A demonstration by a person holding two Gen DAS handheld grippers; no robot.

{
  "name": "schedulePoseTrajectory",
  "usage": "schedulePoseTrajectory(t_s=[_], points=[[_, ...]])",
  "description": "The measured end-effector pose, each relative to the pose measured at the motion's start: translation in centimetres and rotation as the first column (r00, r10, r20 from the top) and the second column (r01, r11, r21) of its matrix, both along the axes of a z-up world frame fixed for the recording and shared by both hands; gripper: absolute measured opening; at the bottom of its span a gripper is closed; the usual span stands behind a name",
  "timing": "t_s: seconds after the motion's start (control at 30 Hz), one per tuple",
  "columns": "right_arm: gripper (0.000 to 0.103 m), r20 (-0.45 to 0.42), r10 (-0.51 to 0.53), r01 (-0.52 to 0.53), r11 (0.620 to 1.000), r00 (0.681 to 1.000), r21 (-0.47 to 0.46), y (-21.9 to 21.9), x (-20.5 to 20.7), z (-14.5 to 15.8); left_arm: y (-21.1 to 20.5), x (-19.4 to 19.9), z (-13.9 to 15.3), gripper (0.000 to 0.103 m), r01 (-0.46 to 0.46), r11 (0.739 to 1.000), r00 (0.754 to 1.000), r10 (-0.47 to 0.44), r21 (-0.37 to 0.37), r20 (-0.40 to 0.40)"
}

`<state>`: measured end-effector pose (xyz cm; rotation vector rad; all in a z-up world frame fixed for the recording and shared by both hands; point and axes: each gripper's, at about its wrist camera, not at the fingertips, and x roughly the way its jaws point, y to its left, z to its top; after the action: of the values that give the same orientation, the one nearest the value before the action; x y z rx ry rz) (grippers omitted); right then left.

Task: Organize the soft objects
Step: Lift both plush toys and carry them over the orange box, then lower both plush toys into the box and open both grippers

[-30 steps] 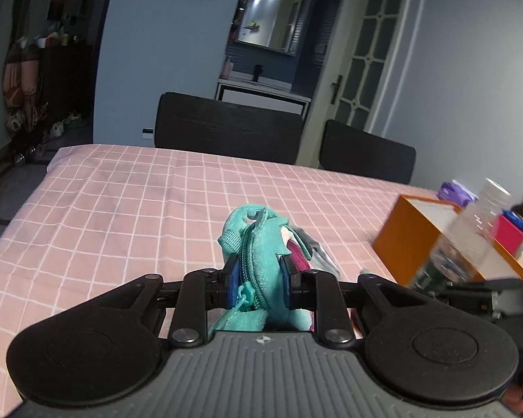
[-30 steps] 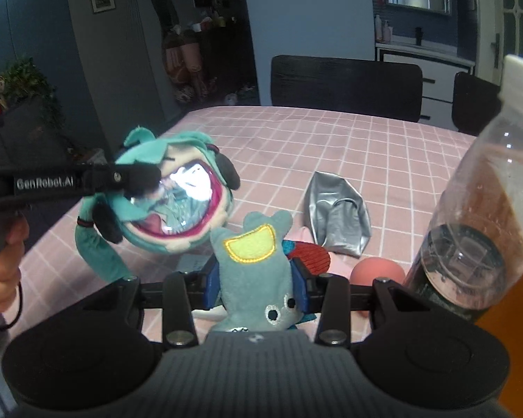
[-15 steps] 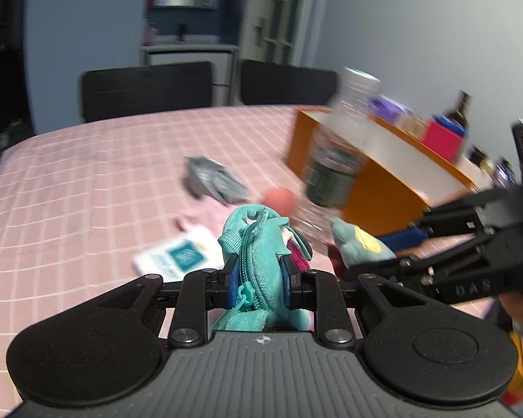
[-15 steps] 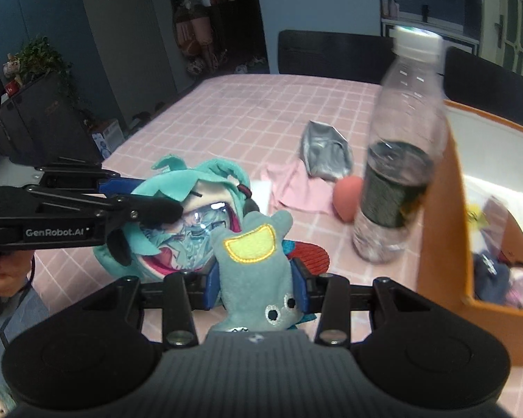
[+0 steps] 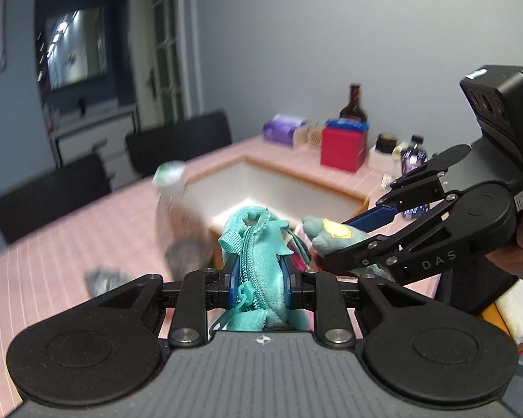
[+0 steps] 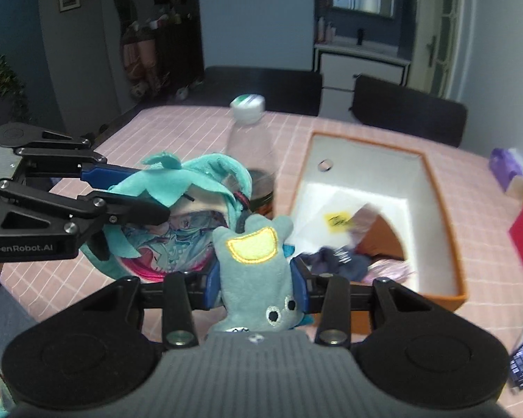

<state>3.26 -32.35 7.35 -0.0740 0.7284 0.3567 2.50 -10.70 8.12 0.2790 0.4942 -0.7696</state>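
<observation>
My left gripper (image 5: 259, 275) is shut on a teal plush pouch (image 5: 258, 244) with a zipper, held above the pink checked table. In the right wrist view the left gripper (image 6: 146, 191) comes in from the left, and the teal plush (image 6: 191, 188) shows a printed face. My right gripper (image 6: 256, 278) is shut on a grey-blue plush toy (image 6: 254, 261) with a yellow patch. From the left wrist view the right gripper (image 5: 345, 240) holds that toy (image 5: 327, 233) just right of the pouch. Both plush toys hang near the front-left corner of an orange box (image 6: 439, 188) with white inner walls (image 5: 296, 174).
A clear plastic bottle (image 6: 249, 146) with a white cap stands left of the box. Dark blue and pink cloth and a paper lie inside the box. Behind it are a red box (image 5: 343, 149), a brown bottle (image 5: 354, 104) and a purple pack (image 5: 282, 129). Black chairs line the far edge.
Both grippers rose and swung right toward the orange box, each still gripping its plush. The left gripper rolled. The box interior now lies in front of the right gripper.
</observation>
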Motion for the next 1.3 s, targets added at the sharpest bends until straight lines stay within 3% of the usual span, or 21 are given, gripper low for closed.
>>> schedulePoseTrajectory(t_s=[0.03, 0.23, 0.37, 0.53, 0.67, 0.9, 1.23, 1.3], points=[[0.035, 0.009, -0.011, 0.011, 1.000, 1.000, -0.006, -0.8, 0.3, 0.6, -0.9, 0.2, 0.5, 0.026, 0.009, 1.000, 1.000, -0.009, 0.004, 0.020], [0.032, 0.016, -0.066, 0.067, 0.993, 0.998, -0.092, -4.5, 4.6, 1.6, -7.8, 3.6, 1.5, 0.025, -0.015, 0.995, 0.997, 0.007, 0.098, 0.079], [0.028, -0.029, -0.107, 0.106, 0.993, 0.994, -0.050, -7.1, 8.7, 1.0, -11.7, 7.5, 0.6, 0.025, -0.043, 0.983, 0.998, 0.036, 0.179, 0.043], [0.026, 0.008, -0.149, 0.148, 0.989, 0.989, 0.007, -9.9, 12.1, 2.5, -14.1, 12.1, -0.8, 0.025, -0.131, 0.965, 0.991, 0.135, 0.227, -0.004], [0.026, 0.041, -0.162, 0.164, 0.986, 0.986, -0.037, -10.9, 15.8, 1.4, -16.4, 15.0, -2.2, 0.025, -0.197, 0.929, 0.980, 0.197, 0.314, 0.033], [0.026, -0.048, -0.207, 0.207, 0.978, 0.977, -0.005, -11.9, 23.0, -4.2, -18.8, 19.6, -5.1, 0.025, -0.263, 0.866, 0.958, 0.287, 0.425, 0.007], [0.027, -0.203, -0.262, 0.271, 0.962, 0.943, 0.016, -12.6, 29.4, -7.8, -20.5, 23.3, -8.6, 0.026, -0.290, 0.773, 0.928, 0.371, 0.564, -0.032], [0.028, -0.241, -0.259, 0.276, 0.960, 0.935, 0.041, -13.0, 30.0, -8.3, -20.8, 23.4, -8.8, 0.026, -0.275, 0.767, 0.928, 0.369, 0.579, -0.048]])
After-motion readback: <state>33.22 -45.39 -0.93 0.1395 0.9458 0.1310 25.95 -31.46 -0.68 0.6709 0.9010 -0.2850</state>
